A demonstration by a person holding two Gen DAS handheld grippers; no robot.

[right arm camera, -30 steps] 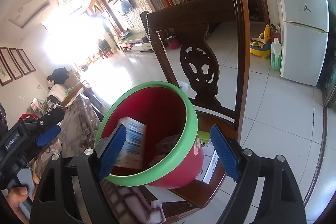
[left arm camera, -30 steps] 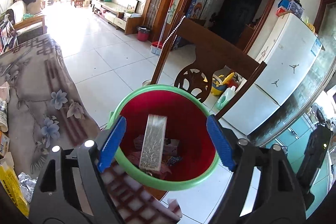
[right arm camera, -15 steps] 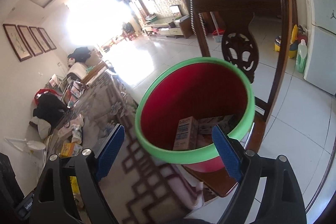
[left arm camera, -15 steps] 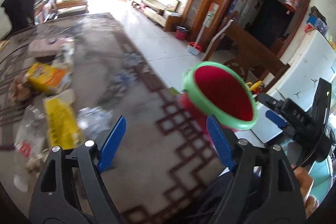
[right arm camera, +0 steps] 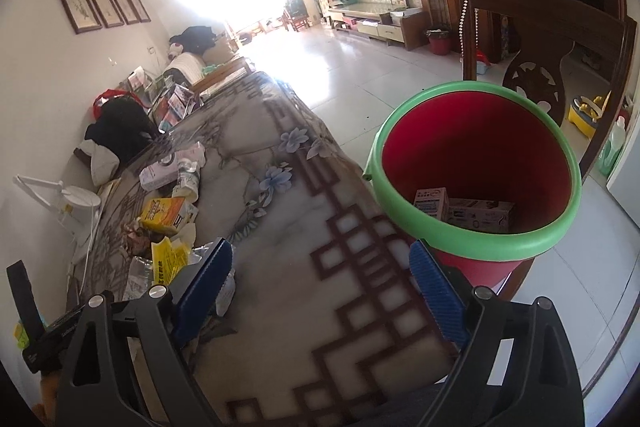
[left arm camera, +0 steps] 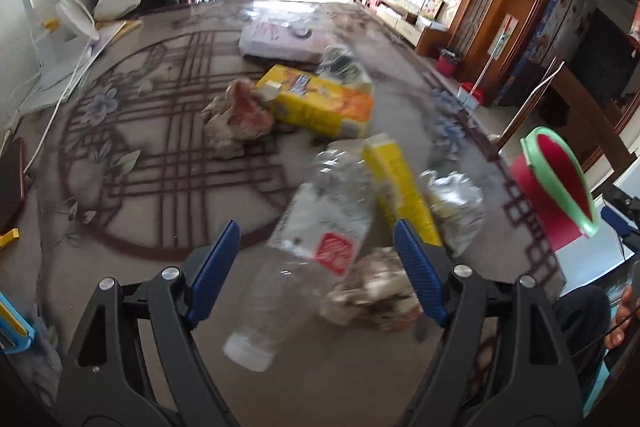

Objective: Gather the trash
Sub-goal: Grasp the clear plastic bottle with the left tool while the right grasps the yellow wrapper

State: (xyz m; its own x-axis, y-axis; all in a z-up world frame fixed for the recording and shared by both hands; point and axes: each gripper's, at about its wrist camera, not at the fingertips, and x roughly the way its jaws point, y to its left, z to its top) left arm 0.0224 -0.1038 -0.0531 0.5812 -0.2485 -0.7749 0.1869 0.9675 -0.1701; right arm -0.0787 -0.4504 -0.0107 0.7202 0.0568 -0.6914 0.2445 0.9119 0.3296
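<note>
With nothing between the spread jaws of the left gripper (left arm camera: pixel 316 267) or the opening jaws of the right gripper (right arm camera: pixel 320 279), lower the left squarely over the bottle (left arm camera: pixel 308 247), well left of the bin (right arm camera: pixel 476 183), and clamp its label section, clear of the 2 yellow cartons.

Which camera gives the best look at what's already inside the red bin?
The right wrist view: it looks down into the red bin, showing two small cartons on its bottom. The left wrist view catches the bin only at its right edge, tilted and blurred, contents hidden.
</note>
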